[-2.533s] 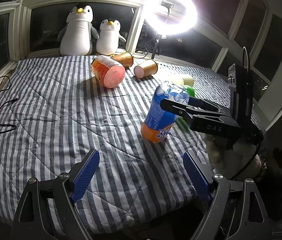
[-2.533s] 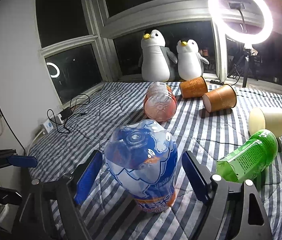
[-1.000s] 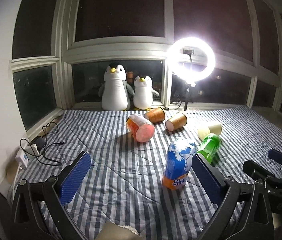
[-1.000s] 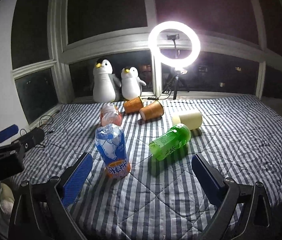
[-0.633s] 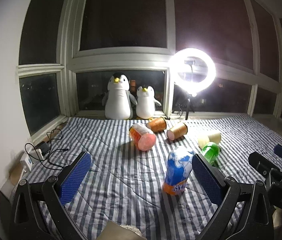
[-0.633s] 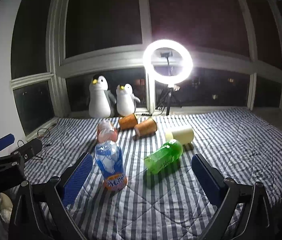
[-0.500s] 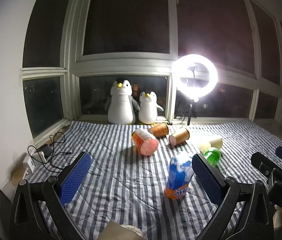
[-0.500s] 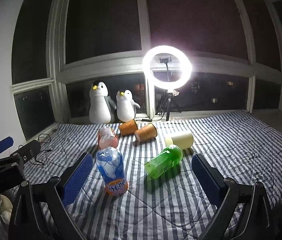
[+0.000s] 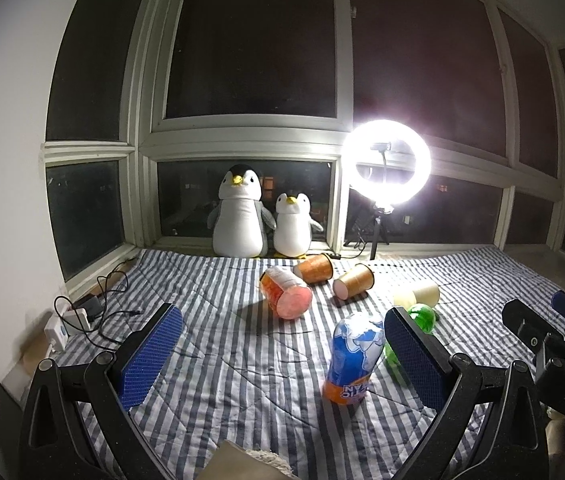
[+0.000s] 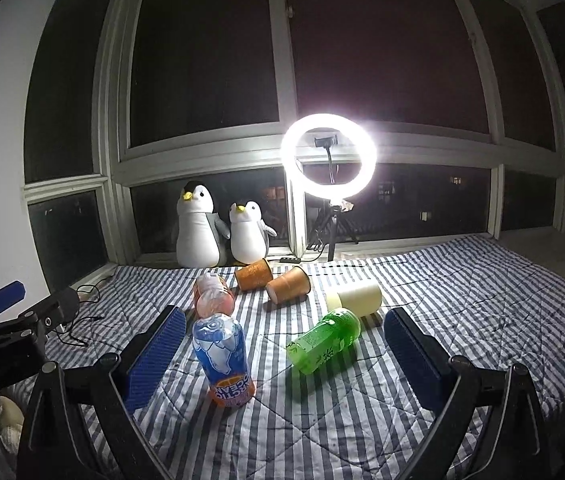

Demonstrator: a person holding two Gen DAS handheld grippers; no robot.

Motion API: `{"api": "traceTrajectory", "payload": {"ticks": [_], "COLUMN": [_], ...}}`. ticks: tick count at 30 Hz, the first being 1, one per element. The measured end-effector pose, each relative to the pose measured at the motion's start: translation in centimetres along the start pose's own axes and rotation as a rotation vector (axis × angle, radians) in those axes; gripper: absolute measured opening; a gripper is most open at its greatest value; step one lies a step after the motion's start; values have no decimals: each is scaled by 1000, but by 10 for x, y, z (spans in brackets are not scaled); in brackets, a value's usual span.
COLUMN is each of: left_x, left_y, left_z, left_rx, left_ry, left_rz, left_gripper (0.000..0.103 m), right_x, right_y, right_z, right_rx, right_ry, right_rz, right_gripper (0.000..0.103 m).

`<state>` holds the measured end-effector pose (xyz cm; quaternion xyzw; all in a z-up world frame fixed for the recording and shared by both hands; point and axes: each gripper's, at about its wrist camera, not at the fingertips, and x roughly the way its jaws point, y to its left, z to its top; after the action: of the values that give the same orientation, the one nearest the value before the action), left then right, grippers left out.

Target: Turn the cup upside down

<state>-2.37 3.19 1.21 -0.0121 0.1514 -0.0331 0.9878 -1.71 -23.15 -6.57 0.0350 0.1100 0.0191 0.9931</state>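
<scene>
The blue-and-orange clear plastic bottle-shaped cup (image 10: 224, 360) stands upside down on the striped quilted bedspread (image 10: 462, 300), its lumpy moulded base uppermost and its orange printed band, lettering inverted, against the fabric. It is near the front of the bed, apart from both grippers. The left gripper (image 9: 282, 354) is spread wide with nothing between its ridged blue pads (image 9: 150, 356); the right gripper (image 10: 282, 354) is likewise wide open and empty. Just beside the cup lies a green plastic bottle with a glossy label (image 10: 324, 340), on its side. Behind that lies a cream cylindrical cup (image 10: 356, 298), also tipped over. Further back lie two brown tapered paper cups (image 10: 270, 280) on their sides, and a pinkish-orange clear plastic bottle (image 10: 212, 296) on its side too. Two plush white-bellied penguins (image 10: 218, 232) sit upright by the window sill, next to a glowing ring light on a tripod (image 10: 328, 160).
</scene>
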Motion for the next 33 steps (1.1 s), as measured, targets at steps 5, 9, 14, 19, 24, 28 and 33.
{"api": "traceTrajectory", "payload": {"ticks": [5, 9, 14, 19, 24, 28, 33], "left_x": [-1, 0, 0, -1, -1, -1, -1], "left_y": [-2, -2, -3, -3, -3, -4, -4], "left_z": [-1, -1, -1, -1, -1, -1, 0], "left_rx": [4, 2, 5, 6, 9, 9, 10], "left_ry": [2, 1, 3, 1, 0, -1, -1], "left_rz": [-2, -3, -3, -4, -2, -1, -2], "left_gripper": [103, 103, 103, 103, 103, 103, 102], "right_x": [-2, -2, -3, -3, -2, -1, 0], "right_y": [0, 0, -2, -3, -4, -5, -6], "right_z": [1, 1, 1, 2, 1, 1, 0], "right_rx": [-1, -3, -3, -2, -1, 1, 2], "right_ry": [-9, -9, -7, -8, -7, -4, 0], "right_rz": [-2, -3, -4, -4, -4, -2, -1], "right_gripper": [98, 98, 99, 99, 99, 99, 99]}}
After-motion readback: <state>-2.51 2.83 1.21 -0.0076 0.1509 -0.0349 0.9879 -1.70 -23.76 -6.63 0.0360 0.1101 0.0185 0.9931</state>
